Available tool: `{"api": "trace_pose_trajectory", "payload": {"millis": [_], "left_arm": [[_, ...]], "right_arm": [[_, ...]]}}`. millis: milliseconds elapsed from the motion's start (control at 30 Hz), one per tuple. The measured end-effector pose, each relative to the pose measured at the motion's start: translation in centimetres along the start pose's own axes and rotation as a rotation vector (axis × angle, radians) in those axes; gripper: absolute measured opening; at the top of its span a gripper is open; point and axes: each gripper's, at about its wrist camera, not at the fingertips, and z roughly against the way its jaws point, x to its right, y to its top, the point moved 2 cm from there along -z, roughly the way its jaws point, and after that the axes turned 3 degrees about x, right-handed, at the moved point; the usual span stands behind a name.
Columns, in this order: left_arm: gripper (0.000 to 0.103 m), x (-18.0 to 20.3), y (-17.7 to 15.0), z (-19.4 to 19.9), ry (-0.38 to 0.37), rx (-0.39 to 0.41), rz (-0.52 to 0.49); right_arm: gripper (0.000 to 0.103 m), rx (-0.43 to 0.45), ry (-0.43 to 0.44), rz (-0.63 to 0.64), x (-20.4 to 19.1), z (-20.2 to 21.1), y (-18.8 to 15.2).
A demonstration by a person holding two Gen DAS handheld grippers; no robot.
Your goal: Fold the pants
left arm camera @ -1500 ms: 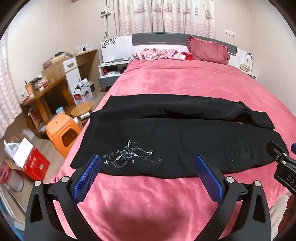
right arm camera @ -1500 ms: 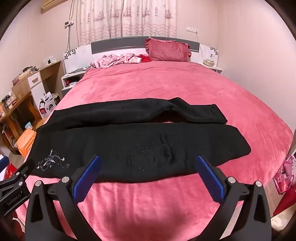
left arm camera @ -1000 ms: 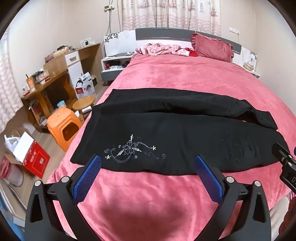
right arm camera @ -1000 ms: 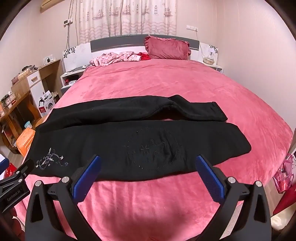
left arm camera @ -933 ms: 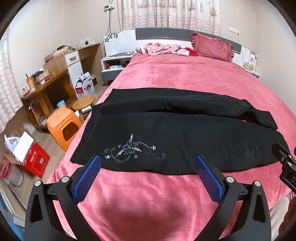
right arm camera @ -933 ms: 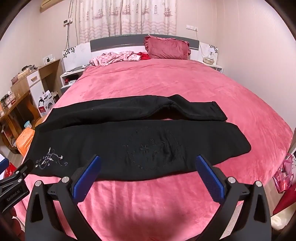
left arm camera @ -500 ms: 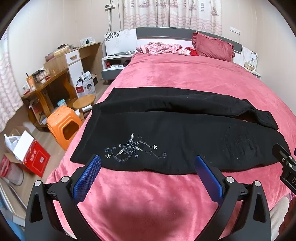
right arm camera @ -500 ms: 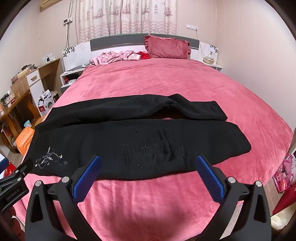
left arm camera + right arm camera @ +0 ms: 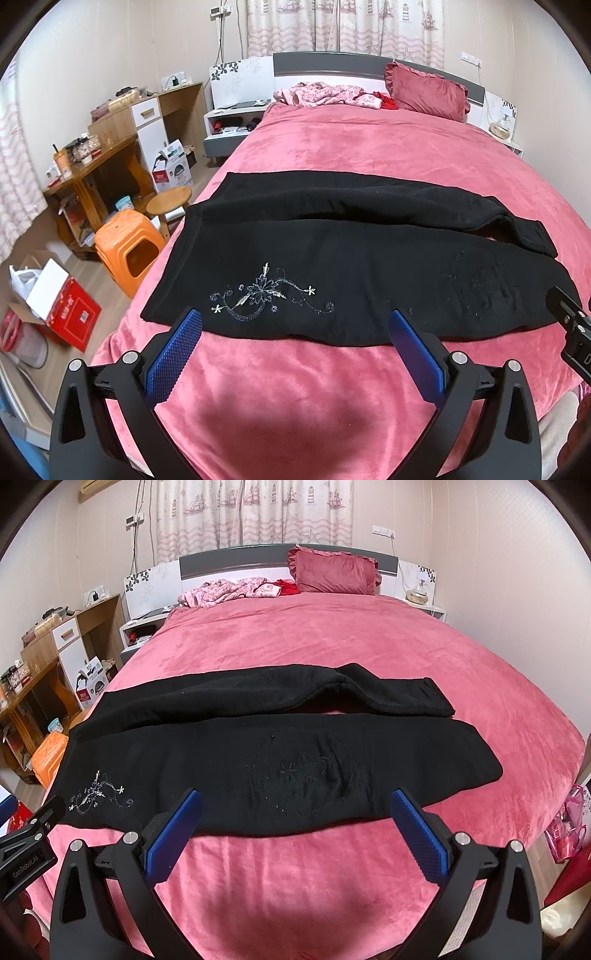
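Black pants (image 9: 351, 258) lie spread flat across the pink bed (image 9: 369, 155), waist at the left, both legs running right, the far leg slightly rumpled. A silver flower embroidery (image 9: 266, 295) sits near the waist. My left gripper (image 9: 295, 325) is open and empty, hovering just above the pants' near edge by the embroidery. My right gripper (image 9: 295, 805) is open and empty, above the near edge of the pants (image 9: 277, 746) at mid-leg. The embroidery also shows in the right wrist view (image 9: 98, 794).
A red pillow (image 9: 428, 92) and pink clothes (image 9: 321, 94) lie at the headboard. Left of the bed stand an orange stool (image 9: 129, 247), a round wooden stool (image 9: 170, 201), a wooden desk (image 9: 92, 162) and a red box (image 9: 62, 306). A pink bag (image 9: 567, 827) sits at the right.
Both grippers have moved slightly forward toward the pants' near edge; both stay open. The pants have not moved.
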Motion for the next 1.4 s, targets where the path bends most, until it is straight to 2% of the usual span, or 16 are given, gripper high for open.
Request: {"api": "trace_pose_trajectory", "payload": {"millis": [1400], "left_arm": [[0.100, -0.47, -0.71, -0.83, 0.005, -0.040, 0.007]], "right_arm": [[0.101, -0.038, -0.016, 0.004, 0.30, -0.93, -0.54]]}}
